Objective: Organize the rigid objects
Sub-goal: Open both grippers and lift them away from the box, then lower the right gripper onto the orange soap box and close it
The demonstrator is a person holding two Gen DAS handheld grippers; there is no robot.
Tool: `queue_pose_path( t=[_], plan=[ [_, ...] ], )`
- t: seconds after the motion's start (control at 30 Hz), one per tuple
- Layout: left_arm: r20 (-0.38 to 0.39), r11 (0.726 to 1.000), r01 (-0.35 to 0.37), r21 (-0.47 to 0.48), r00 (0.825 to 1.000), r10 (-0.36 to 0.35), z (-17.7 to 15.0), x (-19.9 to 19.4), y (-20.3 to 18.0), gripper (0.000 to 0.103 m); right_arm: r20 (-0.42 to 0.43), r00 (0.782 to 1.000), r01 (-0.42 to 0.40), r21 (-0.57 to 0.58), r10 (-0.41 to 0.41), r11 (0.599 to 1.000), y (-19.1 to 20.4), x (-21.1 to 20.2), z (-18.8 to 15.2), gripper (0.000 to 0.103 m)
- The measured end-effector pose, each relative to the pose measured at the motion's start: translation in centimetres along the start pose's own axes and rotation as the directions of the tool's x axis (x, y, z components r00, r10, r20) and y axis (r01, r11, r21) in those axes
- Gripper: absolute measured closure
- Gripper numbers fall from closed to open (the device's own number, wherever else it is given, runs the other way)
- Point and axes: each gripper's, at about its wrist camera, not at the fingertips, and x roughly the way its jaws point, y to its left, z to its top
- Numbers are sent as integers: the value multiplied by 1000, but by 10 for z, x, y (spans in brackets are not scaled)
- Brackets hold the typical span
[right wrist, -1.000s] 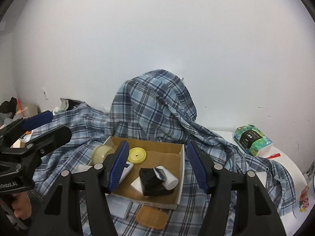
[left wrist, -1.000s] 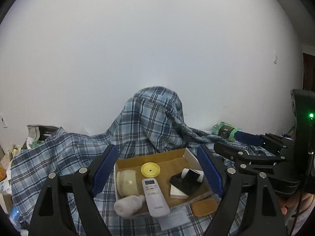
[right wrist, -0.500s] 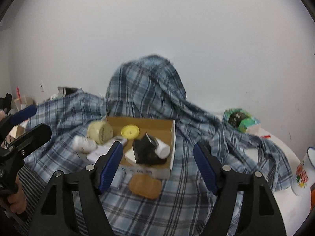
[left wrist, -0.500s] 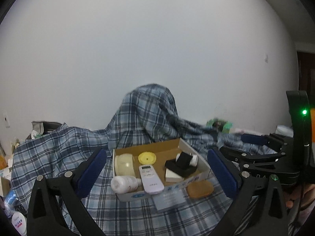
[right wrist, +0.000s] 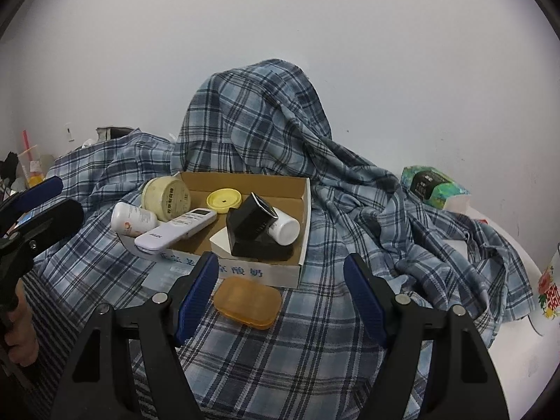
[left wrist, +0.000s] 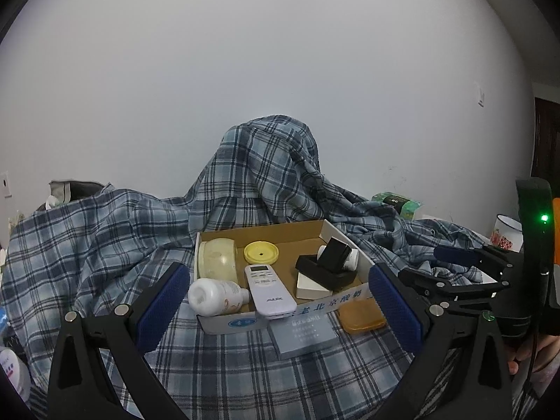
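Note:
A shallow cardboard box (left wrist: 224,323) (right wrist: 304,231) sits on a plaid cloth. It holds a cream jar (left wrist: 217,260) (right wrist: 168,197), a yellow lid (left wrist: 260,252) (right wrist: 224,200), a white remote (left wrist: 267,290) (right wrist: 175,232), a white bottle (left wrist: 213,295) (right wrist: 133,218), a black box (left wrist: 329,269) (right wrist: 250,232) and a small white bottle (right wrist: 285,231). An orange case (left wrist: 360,318) (right wrist: 248,301) and a grey flat box (left wrist: 302,332) lie in front of it. My left gripper (left wrist: 276,311) and right gripper (right wrist: 280,297) are both open and empty, in front of the box.
The plaid cloth (right wrist: 315,161) is draped over a tall hump behind the box. A green tissue pack (right wrist: 432,185) (left wrist: 397,203) lies at the right by the wall. A flowered mug (left wrist: 504,232) (right wrist: 551,290) stands at the far right. Clutter sits at the far left.
Both grippers have pulled back from the box, so the whole box and the orange case and grey flat box in front now show. The jaws stay open.

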Motion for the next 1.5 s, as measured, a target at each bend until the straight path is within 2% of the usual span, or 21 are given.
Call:
queue_pose_path(
  t=[0.1, 0.27, 1.13, 1.33, 1.43, 1.5],
  plan=[
    [2, 1000, -3, -7, 1000, 3, 0, -1, 1, 0, 12, 1000, 1, -6, -1, 1000, 1, -1, 1, 7],
    [-3, 1000, -9, -27, 1000, 9, -1, 0, 4, 0, 27, 1000, -2, 0, 2, 1000, 0, -5, 1, 3],
    [-14, 999, -23, -34, 1000, 22, -2, 2, 7, 0, 19, 1000, 8, 3, -8, 1000, -1, -3, 0, 1],
    [-38, 998, -39, -53, 999, 37, -4, 7, 12, 0, -57, 998, 32, 57, -29, 998, -9, 5, 9, 1],
    [-46, 997, -47, -68, 998, 44, -5, 7, 15, 0, -96, 995, 13, 96, -4, 995, -14, 8, 15, 1],
    [-50, 996, -49, -72, 998, 45, -5, 8, 16, 0, -108, 994, 28, 88, -19, 996, -13, 9, 18, 2]
  ],
)
